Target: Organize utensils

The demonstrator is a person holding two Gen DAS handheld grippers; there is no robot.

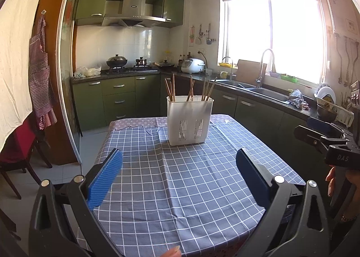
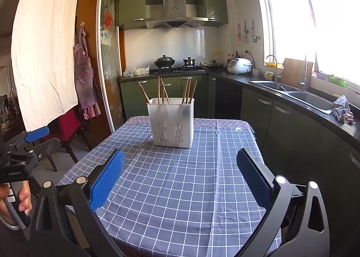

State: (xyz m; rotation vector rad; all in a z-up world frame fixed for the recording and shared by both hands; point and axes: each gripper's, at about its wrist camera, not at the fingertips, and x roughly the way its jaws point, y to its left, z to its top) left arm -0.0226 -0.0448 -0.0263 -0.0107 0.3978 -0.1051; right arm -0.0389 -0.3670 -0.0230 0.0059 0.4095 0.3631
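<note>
A white plastic utensil holder (image 1: 190, 120) stands upright near the far edge of the table (image 1: 180, 189), about midway between its left and right sides, its slotted front wall facing this way. Wooden chopsticks (image 1: 191, 90) stick up out of it, leaning at different angles in roughly three loose bunches: some at the left end, some in the middle, some at the right; whether dividers separate them inside cannot be told. The table wears a blue-grey checked cloth (image 2: 180, 189), with a patterned grey cloth showing along the far edge beneath it. Both claws hang over the near part of the table, well apart from the holder. The left gripper (image 1: 179, 180) has its blue-padded fingers (image 1: 105, 178) spread wide and nothing between them; the right gripper (image 2: 180, 180) is likewise released and empty, off to the right side of the left one. The cloth between the claws and the holder carries only creases. Beyond the table, green cabinets (image 2: 166, 90) run along the back wall with a stove and a lidded wok (image 2: 164, 61) on it, a white rice cooker (image 2: 239, 65) sits in the counter's corner, and a steel sink (image 2: 292, 92) lies under the bright window along the right-hand counter, a crumpled rag (image 2: 342, 109) beside it.
</note>
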